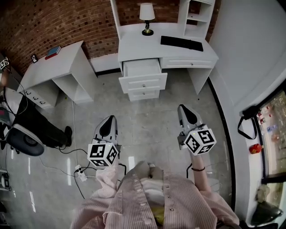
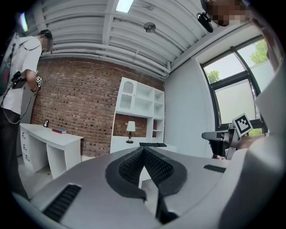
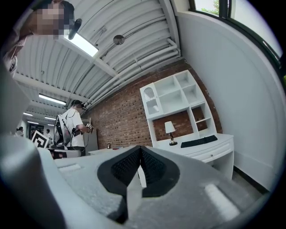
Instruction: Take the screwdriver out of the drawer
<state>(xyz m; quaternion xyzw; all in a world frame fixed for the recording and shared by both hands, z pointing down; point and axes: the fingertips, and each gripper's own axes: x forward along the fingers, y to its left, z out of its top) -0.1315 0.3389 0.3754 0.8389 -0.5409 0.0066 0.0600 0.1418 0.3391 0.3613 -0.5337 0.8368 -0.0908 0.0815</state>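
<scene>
My left gripper (image 1: 109,120) and right gripper (image 1: 183,108) keep fingers closed, empty; the open drawer (image 1: 142,68) is well ahead, not yet reached.

Bright ceiling strip light (image 2: 124,5), glare on floor (image 1: 147,123), warped vignetted edges

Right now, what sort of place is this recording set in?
Probably a study or home-office room, perhaps staged: a white desk with a lamp and keyboard stands against a brick wall.
</scene>
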